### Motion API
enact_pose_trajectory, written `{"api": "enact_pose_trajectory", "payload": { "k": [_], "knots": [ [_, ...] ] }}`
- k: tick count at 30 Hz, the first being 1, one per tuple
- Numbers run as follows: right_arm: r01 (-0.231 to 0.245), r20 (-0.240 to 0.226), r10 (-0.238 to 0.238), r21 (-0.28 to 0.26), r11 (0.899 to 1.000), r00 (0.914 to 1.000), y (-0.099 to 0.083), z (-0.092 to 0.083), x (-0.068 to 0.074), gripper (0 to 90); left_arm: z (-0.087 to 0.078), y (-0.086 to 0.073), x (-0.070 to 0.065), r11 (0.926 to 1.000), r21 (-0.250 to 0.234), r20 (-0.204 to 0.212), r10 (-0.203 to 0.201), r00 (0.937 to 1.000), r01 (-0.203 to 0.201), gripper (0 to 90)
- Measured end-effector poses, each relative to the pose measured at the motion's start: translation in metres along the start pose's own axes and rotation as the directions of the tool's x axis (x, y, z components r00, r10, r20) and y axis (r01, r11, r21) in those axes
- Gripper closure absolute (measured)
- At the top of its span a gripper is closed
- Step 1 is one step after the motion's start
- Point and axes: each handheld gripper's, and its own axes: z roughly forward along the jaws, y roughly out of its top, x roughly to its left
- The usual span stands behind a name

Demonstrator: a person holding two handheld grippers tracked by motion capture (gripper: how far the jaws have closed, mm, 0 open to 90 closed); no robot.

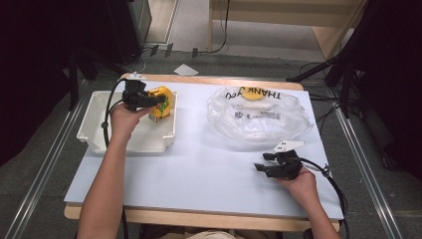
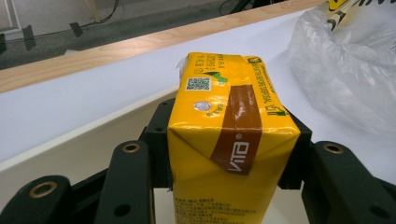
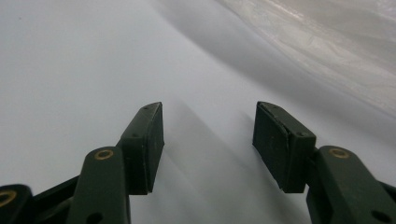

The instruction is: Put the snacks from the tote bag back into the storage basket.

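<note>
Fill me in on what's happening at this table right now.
A person works with a gripper in each hand. The left gripper is clamped on a yellow drink carton, holding it over the white tray at the table's left. The right gripper rests near the front right of the table with its jaws open and nothing between them. A crumpled clear plastic bag lies at the far right, with something yellow inside.

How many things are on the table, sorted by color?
Yellow: 1, the juice box held by the left gripper over the tray
White: 1, the tray
Clear: 1, the plastic bag
Total: 3
</note>
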Motion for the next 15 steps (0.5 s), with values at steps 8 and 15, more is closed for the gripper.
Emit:
{"api": "enact_pose_trajectory", "payload": {
  "k": [8, 15],
  "knots": [
    [-0.001, 0.001, 0.001, 0.003, 1.0, 1.0, 0.0, 0.0, 0.0, 44.2, 0.013, -0.008, -0.002, 0.9997, -0.023, -0.016, 0.012, 0.9998, -0.012, 52.4],
    [-0.001, 0.001, 0.001, 0.004, 1.0, 1.0, 0.0, 0.0, 0.001, 44.1, 0.017, -0.011, -0.009, 0.9967, -0.031, -0.026, 0.074, 0.9969, -0.075, 51.9]
  ]
}}
